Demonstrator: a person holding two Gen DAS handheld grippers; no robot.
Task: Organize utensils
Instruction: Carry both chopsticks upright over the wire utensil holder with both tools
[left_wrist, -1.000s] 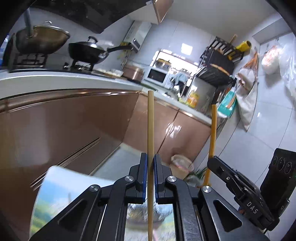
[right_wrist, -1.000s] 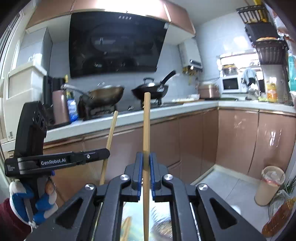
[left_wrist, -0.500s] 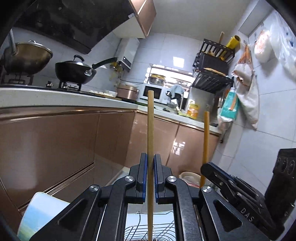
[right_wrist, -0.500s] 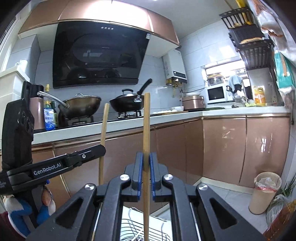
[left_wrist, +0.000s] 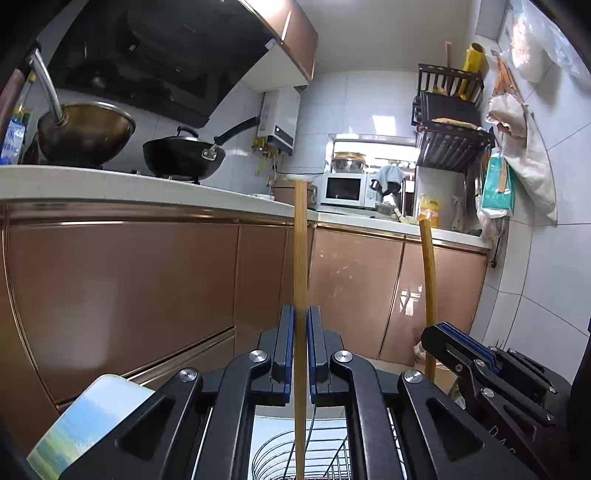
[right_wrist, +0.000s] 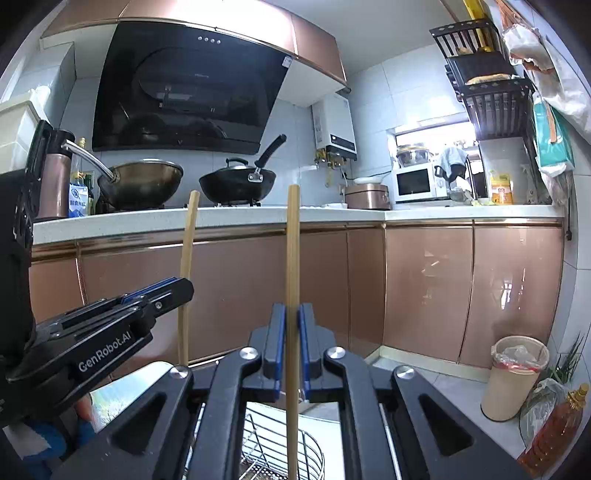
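Chopsticks, two, wooden. We hold one upright in the left gripper (left_wrist: 301, 321), its jaws clamped on the left chopstick (left_wrist: 300, 251); the right gripper (right_wrist: 291, 319) is likewise clamped on the right chopstick (right_wrist: 292, 254). Both grippers hang side by side above a wire rack (right_wrist: 306, 448), lower tips pointing down toward it. Progress, as we judge it: both pieces picked up and carried, neither yet deposited. Remaining: lowering and releasing each into the rack.

The left gripper (left_wrist: 301, 347) points forward and level, its two jaws pressed in on a chopstick (left_wrist: 300, 258). The right gripper (right_wrist: 291, 343) sits just beside it, likewise level, jaws clamped on its own chopstick (right_wrist: 292, 258).
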